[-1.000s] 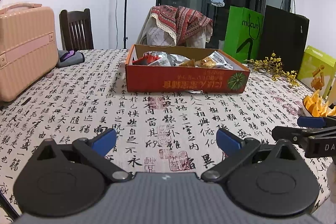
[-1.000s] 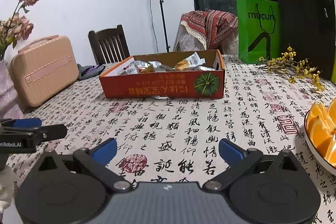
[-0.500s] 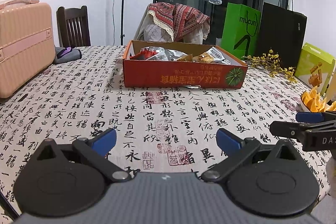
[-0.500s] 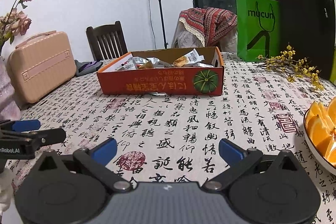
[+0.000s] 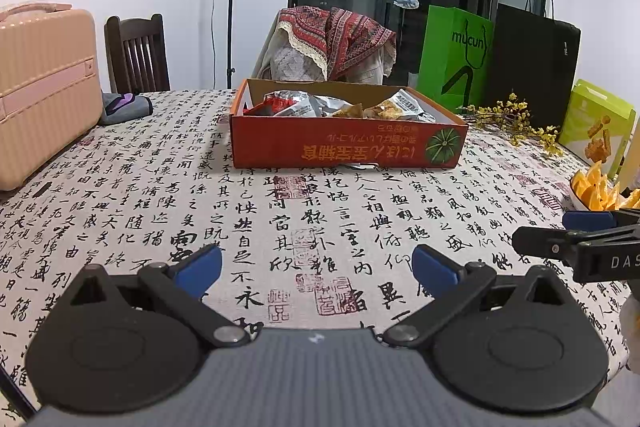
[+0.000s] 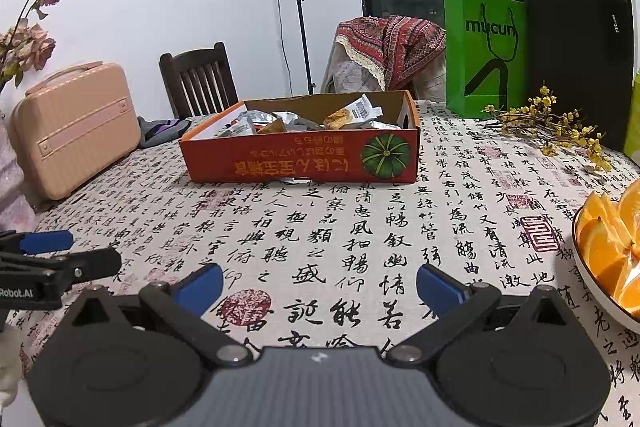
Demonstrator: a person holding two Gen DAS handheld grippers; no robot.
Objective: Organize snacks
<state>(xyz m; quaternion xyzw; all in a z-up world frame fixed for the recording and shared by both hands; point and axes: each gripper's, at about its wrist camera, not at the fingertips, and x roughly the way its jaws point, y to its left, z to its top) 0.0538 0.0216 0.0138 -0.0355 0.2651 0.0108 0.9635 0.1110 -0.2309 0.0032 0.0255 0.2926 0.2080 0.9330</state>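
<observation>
Both hand-held grippers hover low over the near part of the table, side by side and well short of the carton: the left gripper has its blue pads spread wide with nothing between them, and the right gripper likewise stands apart and empty. Largest of the task's things is the orange cardboard tray, which rests flat on the calligraphy-print cloth toward the far middle of the table; its long axis runs across the view from left to right, its long printed wall faces the grippers (the lettering on it reads upside down), and its open top faces up. Inside lie the snack packets, a loose heap of foil and printed wrappers pointing several ways, so no common direction can be given; one packet leans up above the rim in the right wrist view. No packet is seen on the cloth outside the tray. Such a scene fits equally a heap awaiting sorting and a tray already filled, so no step can be fixed. Should a packet be taken, a sound grip would close the pads across the flat of a wrapper near its sealed edge, approaching from above the rim rather than pushing against the wall.
</observation>
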